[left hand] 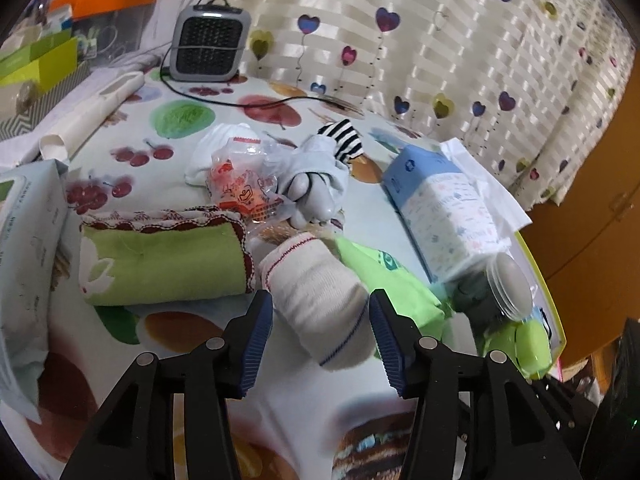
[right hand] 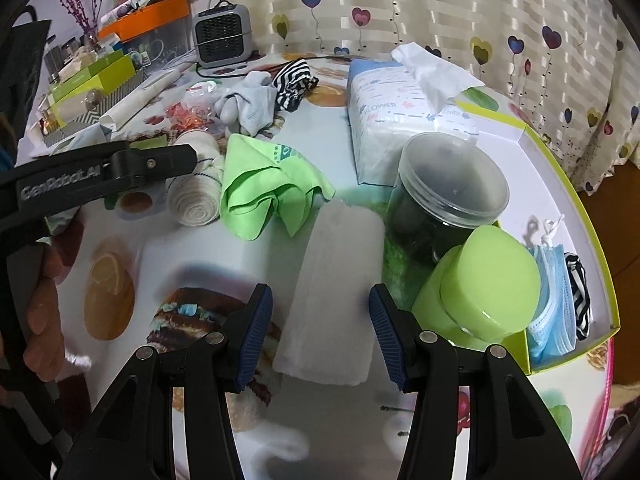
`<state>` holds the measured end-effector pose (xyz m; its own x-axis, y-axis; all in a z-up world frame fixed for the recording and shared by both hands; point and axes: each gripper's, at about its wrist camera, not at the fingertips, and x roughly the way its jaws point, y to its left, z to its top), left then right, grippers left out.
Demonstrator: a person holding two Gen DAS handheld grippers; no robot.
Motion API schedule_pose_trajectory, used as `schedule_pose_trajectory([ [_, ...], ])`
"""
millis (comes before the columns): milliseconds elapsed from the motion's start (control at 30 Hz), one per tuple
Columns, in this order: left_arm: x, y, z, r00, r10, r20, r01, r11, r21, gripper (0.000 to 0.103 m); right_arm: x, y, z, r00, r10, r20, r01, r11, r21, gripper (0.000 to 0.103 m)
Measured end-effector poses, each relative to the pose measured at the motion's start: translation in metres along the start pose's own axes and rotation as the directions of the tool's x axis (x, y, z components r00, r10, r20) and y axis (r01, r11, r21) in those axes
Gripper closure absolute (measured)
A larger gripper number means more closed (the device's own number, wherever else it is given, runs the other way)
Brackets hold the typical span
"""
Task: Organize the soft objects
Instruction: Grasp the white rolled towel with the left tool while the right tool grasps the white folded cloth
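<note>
My left gripper [left hand: 320, 334] is open, its jaws on either side of a rolled white sock [left hand: 320, 300] lying on the table. The sock also shows in the right wrist view [right hand: 198, 196]. My right gripper [right hand: 320, 334] is open, its jaws on either side of a folded white towel [right hand: 332, 300]. A green cloth [right hand: 264, 184] lies between sock and towel. A folded green towel with a red edge [left hand: 160, 260] lies left of the sock. A grey sock [left hand: 316, 184] and a striped sock [left hand: 344, 136] lie farther back.
A tissue pack [right hand: 384, 120], a dark jar [right hand: 444, 200] and a green jar [right hand: 484, 284] stand on the right. A yellow-green box [right hand: 592, 240] holds a blue mask [right hand: 548, 300]. A grey heater [left hand: 208, 44], a crumpled plastic bag [left hand: 244, 184] and boxes are at the back.
</note>
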<state>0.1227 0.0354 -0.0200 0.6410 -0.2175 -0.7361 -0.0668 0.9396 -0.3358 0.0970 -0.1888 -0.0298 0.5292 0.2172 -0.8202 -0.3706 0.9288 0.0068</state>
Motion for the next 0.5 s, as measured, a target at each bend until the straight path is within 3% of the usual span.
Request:
schedule_pose_trajectory([
  [267,0.016,0.004,0.004,1.000,-0.020,-0.025,0.019,0.999,-0.047,0.047,0.005,0.001,0.000,1.000,-0.019,-0.006,0.019,1.000,-0.002,0.052],
  [333,0.018,0.002,0.003,0.999,-0.020,-0.026,0.019,0.999,-0.036,0.047,0.005,0.001,-0.001,1.000,-0.031,-0.002,0.031,0.999,-0.008,0.062],
  [500,0.020,0.000,0.000,0.998,-0.046,-0.035,0.045,0.998,-0.031,0.055,0.003,-0.002,-0.001,1.000,-0.025,0.002,0.025,1.000,-0.005,0.074],
])
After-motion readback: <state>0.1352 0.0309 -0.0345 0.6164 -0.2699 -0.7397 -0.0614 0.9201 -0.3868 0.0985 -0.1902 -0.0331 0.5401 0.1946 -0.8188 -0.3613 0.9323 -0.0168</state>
